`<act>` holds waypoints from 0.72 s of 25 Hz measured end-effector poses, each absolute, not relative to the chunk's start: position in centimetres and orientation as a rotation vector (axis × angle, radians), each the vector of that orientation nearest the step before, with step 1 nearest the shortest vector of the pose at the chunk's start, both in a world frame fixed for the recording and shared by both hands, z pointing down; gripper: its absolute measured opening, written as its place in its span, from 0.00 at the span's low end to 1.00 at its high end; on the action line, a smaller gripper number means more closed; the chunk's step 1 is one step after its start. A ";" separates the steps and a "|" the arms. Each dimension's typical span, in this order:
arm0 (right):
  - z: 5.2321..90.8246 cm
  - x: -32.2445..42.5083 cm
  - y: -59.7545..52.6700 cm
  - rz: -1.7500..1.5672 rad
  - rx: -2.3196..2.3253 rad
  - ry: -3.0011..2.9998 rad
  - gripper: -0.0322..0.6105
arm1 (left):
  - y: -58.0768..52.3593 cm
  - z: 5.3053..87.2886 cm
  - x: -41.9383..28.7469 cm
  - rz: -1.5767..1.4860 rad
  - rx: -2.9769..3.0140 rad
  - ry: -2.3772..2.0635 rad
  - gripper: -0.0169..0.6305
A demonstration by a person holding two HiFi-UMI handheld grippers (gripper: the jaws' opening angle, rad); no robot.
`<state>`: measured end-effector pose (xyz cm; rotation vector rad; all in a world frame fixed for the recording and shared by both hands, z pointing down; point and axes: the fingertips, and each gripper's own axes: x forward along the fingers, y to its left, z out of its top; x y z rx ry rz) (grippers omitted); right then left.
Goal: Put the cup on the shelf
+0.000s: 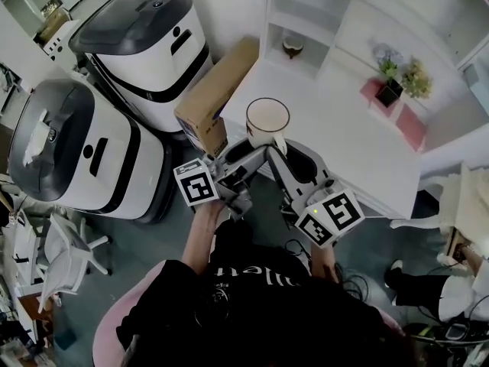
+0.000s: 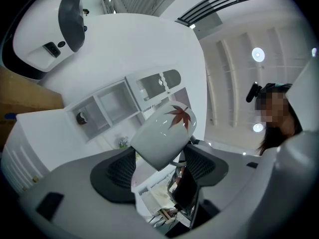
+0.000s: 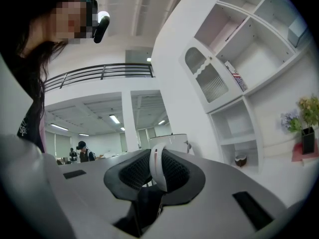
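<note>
- Two grippers on one cup (image 1: 267,119). It hangs in front of the shelf (image 1: 306,21), short of it and above the near edge of the white table (image 1: 344,136) that runs up to the shelf's foot.
- The left gripper (image 2: 160,156) has its pads either side of the cup's lower body. They sit fairly wide and look pressed on, so I'd call that the cradle that takes the weight.
- The right gripper (image 3: 157,169) is narrow, pinched flat on the handle (image 3: 154,158). That looks to me like the steering grip, stopping the cup swinging round on the way to the shelf.
- The cup isn't level. Seen from the left gripper it leans, base down between the pads and rim tipped up and away.
- Only the head view gives the layout: mouth open to the camera, both grippers coming in from the near side, shelf beyond and well apart.
- Only the left gripper view shows the red maple leaf (image 2: 178,114) on the cup's wall, and how deep the body sits in the jaws.
- Only the right gripper view shows the handle caught between the pads. From above that contact is too tight to read.
- The right gripper view also opens up the shelf's compartments. A small brown object (image 3: 240,160) sits in a low one, so my guess is that a different bay is the target.
- Potted plants (image 1: 391,79) stand to the right of the shelf's low bays, clear of a straight run in.
</note>
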<state>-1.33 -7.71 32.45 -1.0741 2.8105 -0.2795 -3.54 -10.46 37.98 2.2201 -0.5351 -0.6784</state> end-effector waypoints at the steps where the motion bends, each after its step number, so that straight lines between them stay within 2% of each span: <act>1: 32.5 -2.2 -8.3 -0.279 -1.079 2.811 0.19 | -11.1 38.0 -4.4 -0.677 2.218 -0.533 0.51; 10: 33.1 -8.8 -11.9 -0.286 -1.111 2.814 0.19 | -14.8 38.5 -10.5 -0.654 2.222 -0.494 0.52; 18: 34.3 -9.0 -13.6 -0.322 -1.199 2.803 0.19 | -16.5 39.8 -10.4 -0.637 2.180 -0.436 0.52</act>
